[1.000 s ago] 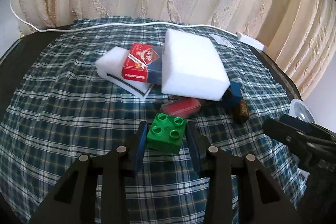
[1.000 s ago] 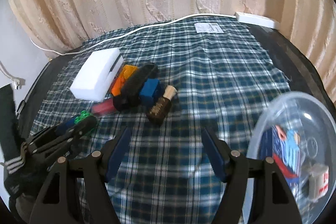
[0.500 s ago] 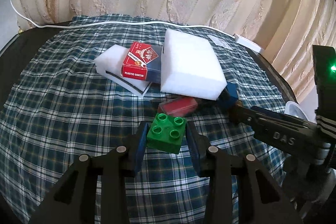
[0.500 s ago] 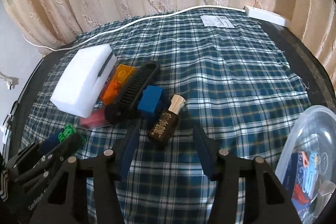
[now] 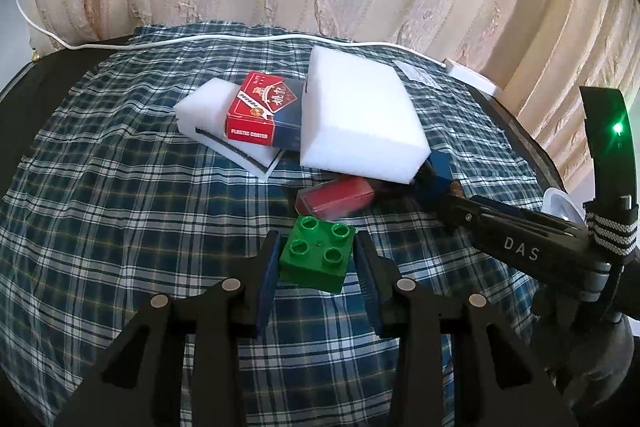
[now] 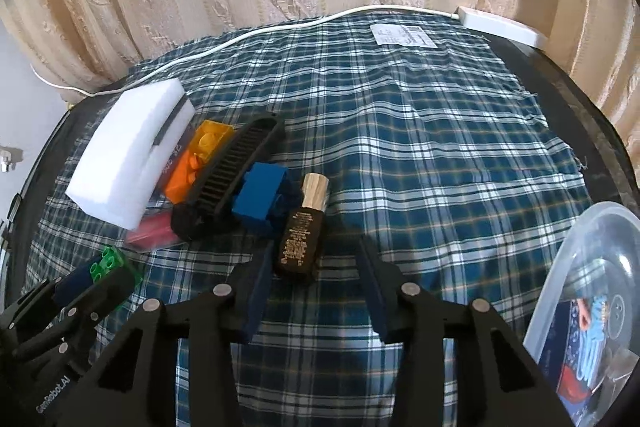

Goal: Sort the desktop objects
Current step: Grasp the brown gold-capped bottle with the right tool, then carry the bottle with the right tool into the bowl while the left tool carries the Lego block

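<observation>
My left gripper (image 5: 316, 263) is shut on a green four-stud brick (image 5: 318, 253), held just above the plaid cloth. In the right wrist view a dark brown bottle (image 6: 302, 231) with a pale cap lies on the cloth. Its base sits between the fingers of my right gripper (image 6: 314, 263). Those jaws are closing: the left finger is close beside the bottle and the right finger still stands apart from it. Just beyond the bottle lie a blue brick (image 6: 260, 199), a black comb (image 6: 236, 167) and orange bricks (image 6: 200, 159).
Two white foam blocks (image 5: 356, 115) and a red card box (image 5: 260, 115) are piled at the middle, with a red clear case (image 5: 336, 197) in front. A clear plastic container (image 6: 592, 267) holding items stands at the right. A white cable (image 6: 280, 27) runs along the back edge.
My right gripper has moved forward and down to the bottle, and its jaws have narrowed around the bottle's base. The left gripper has kept still with the green brick.
</observation>
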